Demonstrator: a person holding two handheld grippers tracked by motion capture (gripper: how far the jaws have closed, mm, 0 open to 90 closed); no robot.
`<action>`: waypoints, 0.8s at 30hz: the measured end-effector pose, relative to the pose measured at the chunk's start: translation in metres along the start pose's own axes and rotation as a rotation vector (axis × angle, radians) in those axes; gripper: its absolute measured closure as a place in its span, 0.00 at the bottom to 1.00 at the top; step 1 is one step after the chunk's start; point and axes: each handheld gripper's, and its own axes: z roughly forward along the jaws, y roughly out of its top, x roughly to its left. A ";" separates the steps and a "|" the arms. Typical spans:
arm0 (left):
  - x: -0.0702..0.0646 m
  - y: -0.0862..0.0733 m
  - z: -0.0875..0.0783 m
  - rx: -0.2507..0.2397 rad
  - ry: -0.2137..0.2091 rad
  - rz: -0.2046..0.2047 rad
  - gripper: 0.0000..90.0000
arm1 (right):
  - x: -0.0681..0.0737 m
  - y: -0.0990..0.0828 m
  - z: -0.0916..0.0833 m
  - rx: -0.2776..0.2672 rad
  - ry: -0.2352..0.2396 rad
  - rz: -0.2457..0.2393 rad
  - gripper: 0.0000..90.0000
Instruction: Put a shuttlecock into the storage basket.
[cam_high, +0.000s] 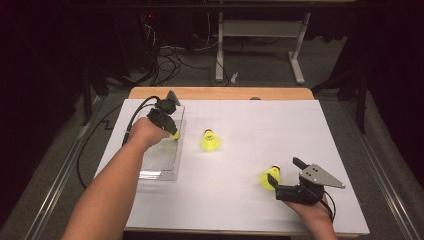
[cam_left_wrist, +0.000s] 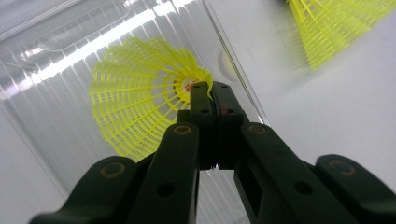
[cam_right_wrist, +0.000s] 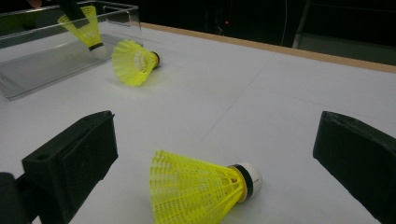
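Three yellow shuttlecocks are in view. My left gripper (cam_high: 171, 130) (cam_left_wrist: 210, 93) is shut on the skirt edge of one shuttlecock (cam_high: 176, 135) (cam_left_wrist: 140, 107) (cam_right_wrist: 84, 28), which it holds over the clear plastic tray (cam_high: 160, 160) (cam_left_wrist: 56, 56) (cam_right_wrist: 46, 65). A second shuttlecock (cam_high: 210, 140) (cam_left_wrist: 336, 28) (cam_right_wrist: 134, 61) lies on its side on the white table, just right of the tray. My right gripper (cam_high: 285, 170) (cam_right_wrist: 217, 149) stands open low over the table, and the third shuttlecock (cam_high: 270, 177) (cam_right_wrist: 201, 191) lies on its side between its wide-apart jaws, untouched.
The white table top (cam_high: 280, 125) has a wooden strip (cam_high: 220, 93) along its far edge. Beyond it are a table frame (cam_high: 260, 30) and cables (cam_high: 170, 60) on the floor.
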 end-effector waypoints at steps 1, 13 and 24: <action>-0.001 0.000 0.000 0.000 0.007 -0.016 0.99 | 0.000 0.000 0.000 0.000 0.000 0.000 0.00; 0.000 -0.004 -0.001 0.001 0.006 0.006 0.98 | 0.000 0.000 0.000 -0.001 0.000 -0.002 0.01; 0.002 -0.004 -0.001 0.004 0.021 0.019 0.91 | 0.000 0.001 0.001 0.000 0.001 0.002 0.00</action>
